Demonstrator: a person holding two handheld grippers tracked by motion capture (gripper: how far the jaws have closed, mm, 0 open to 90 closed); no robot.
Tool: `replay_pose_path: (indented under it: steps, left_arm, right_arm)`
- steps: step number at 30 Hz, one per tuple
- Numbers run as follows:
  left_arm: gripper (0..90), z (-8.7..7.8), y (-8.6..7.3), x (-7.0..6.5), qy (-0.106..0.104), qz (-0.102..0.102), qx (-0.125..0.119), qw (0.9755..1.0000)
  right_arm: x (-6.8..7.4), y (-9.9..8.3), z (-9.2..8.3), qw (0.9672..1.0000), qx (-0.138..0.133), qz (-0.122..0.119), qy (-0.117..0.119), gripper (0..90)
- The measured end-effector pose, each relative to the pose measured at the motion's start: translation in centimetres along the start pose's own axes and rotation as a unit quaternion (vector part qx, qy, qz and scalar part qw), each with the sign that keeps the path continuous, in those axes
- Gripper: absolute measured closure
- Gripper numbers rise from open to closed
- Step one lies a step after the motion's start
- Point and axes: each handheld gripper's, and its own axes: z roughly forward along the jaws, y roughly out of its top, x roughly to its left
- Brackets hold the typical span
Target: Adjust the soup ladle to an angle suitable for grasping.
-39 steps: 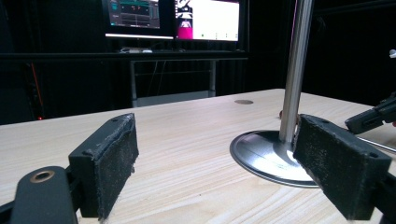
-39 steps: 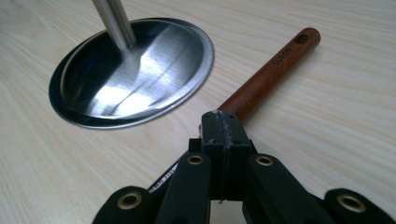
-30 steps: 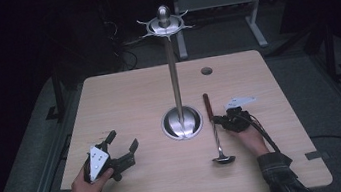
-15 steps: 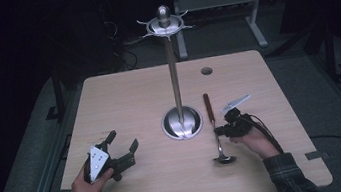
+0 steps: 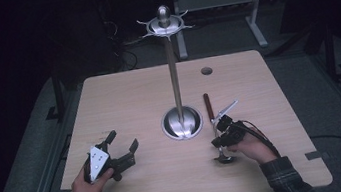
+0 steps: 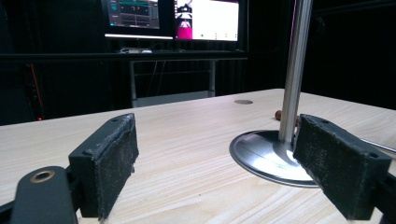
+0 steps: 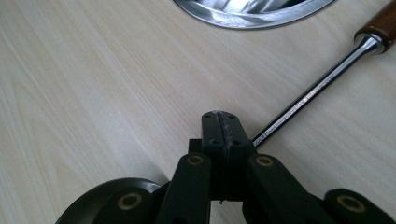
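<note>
At lower right of the high view, our right tongs (image 5: 223, 135) are pressed together beside the ladle (image 5: 215, 130) on the counter (image 5: 123, 97), apparently not pinching its shaft. The left tongs (image 5: 117, 146) sit spread. A careless lift could knock the stand (image 5: 180, 120).

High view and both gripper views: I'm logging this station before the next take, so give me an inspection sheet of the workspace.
Surface: pale wooden table, round hole near its far edge.
Job's things: metal stand upright mid-table, hooked crown on top; ladle with wooden handle lying flat right of the base.
Clutter: nothing seen.
Grippers: left tongs open, resting near the front left; right tongs shut, beside the ladle's metal shaft, not clamping it.
Cables: one trails from the right tongs over the hand.
Surroundings: dark room, lit monitors behind the table.
</note>
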Motion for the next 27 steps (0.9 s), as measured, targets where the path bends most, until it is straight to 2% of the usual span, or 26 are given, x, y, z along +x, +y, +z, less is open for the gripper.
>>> replay_pose_path:
  steps: [18, 27]
  left_arm:
    - [13.5, 0.0, 0.0, 0.0, 0.0, 0.001, 0.0, 1.0]
    - [13.5, 0.0, 0.0, 0.0, 0.0, 0.001, 0.0, 1.0]
  right_arm:
    - [-0.9, -1.2, -1.2, 0.9998, 0.001, 0.02, 0.006, 90.0]
    - [-1.2, -1.4, -1.4, 0.9995, 0.011, 0.028, -0.002, 90.0]
